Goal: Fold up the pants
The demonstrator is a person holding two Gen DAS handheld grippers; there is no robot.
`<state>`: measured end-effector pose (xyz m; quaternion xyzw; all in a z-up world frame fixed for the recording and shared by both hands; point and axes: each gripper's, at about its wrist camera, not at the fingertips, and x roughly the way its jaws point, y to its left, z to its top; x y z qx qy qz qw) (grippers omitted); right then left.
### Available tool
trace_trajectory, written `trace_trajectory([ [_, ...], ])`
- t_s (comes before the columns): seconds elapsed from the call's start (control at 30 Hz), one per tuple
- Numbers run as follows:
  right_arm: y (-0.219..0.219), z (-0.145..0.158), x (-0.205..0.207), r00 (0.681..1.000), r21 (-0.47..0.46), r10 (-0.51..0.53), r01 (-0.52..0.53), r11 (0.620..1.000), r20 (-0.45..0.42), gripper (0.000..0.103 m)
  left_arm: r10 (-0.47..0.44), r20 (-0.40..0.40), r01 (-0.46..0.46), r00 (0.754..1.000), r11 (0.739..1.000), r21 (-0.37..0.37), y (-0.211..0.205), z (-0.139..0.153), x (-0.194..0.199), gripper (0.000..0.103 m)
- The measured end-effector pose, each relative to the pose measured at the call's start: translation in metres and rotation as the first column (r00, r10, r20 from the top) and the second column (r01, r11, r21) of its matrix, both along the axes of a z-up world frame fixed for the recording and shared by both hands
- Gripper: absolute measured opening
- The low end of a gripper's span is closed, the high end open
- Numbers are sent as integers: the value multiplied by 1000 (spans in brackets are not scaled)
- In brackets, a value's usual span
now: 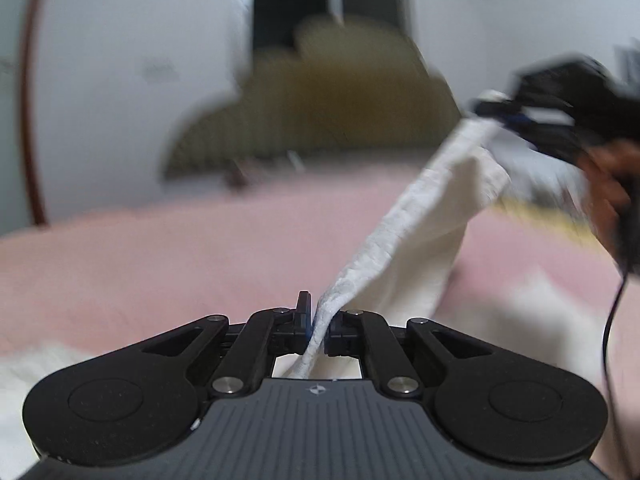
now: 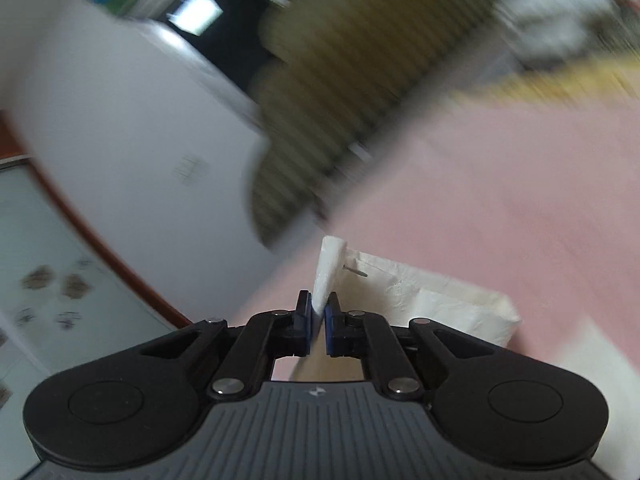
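Pink bedspread (image 1: 160, 264) below both grippers. Left gripper (image 1: 318, 326) and right gripper (image 2: 318, 322) each pinch the white pants (image 1: 416, 240) edge, lifted taut. Step: raising for fold; next probably needs matched carry-over.

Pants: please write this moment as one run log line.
left gripper: shut on pants | right gripper: shut on pants | pants: edge lifted above pink bed

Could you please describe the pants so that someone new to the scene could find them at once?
Start at the pink bed cover. Above it, white pants stretch between the left gripper and the right gripper, both jaws shut on them. They are the only lifted cloth.
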<state>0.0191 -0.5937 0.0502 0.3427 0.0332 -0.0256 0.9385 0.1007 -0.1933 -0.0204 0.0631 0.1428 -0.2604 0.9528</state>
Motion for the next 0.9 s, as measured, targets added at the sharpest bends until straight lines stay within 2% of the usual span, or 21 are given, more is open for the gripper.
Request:
trace_trajectory([
  [0.03, 10, 18, -8, 998, -81, -1, 6, 997, 57, 7, 8, 40, -8, 999, 1000, -15, 3, 9, -3, 9],
  [0.07, 16, 27, -17, 997, -131, -15, 25, 991, 76, 7, -4, 62, 4, 998, 1000, -3, 2, 14, -7, 9],
  [0.1, 18, 28, -25, 997, -140, -35, 44, 989, 65, 7, -36, 63, 33, 997, 999, 37, -1, 14, -11, 9],
  [0.17, 9, 7, -40, 995, -94, -94, 91, 991, -32, 7, -138, 8, 136, 990, 981, 141, -14, -2, -21, 10],
  [0.23, -3, -31, -59, 972, -42, -162, 157, 987, -171, 7, -232, -61, 240, 971, 944, 227, -27, -29, -35, 12],
  [0.3, -14, -70, -83, 938, 34, -208, 226, 973, -277, 7, -285, -80, 296, 955, 907, 299, -39, -53, -55, 11],
  [0.37, -23, -99, -106, 921, 137, -218, 273, 952, -323, 7, -320, -82, 328, 944, 879, 346, -46, -67, -72, 11],
  [0.43, -24, -116, -126, 910, 176, -235, 307, 935, -343, 7, -335, -60, 333, 940, 869, 365, -49, -71, -81, 11],
  [0.53, -20, -121, -144, 906, 178, -249, 323, 930, -341, 7, -348, -64, 348, 935, 868, 354, -48, -68, -83, 11],
  [0.6, -15, -119, -151, 906, 155, -262, 327, 932, -334, 7, -363, -75, 365, 929, 860, 357, -47, -68, -83, 11],
  [0.7, -10, -115, -153, 892, 76, -280, 326, 942, -354, 7, -368, -78, 367, 926, 836, 407, -52, -82, -83, 11],
  [0.83, -15, -125, -155, 866, 72, -276, 334, 940, -416, 7, -367, -76, 363, 927, 828, 427, -55, -92, -82, 11],
  [0.87, -15, -128, -154, 860, 65, -270, 328, 942, -432, 7, -366, -81, 364, 927, 829, 425, -54, -92, -81, 13],
  [0.9, -14, -129, -154, 855, 50, -265, 320, 946, -446, 7, -364, -88, 366, 927, 830, 421, -53, -91, -79, 20],
])
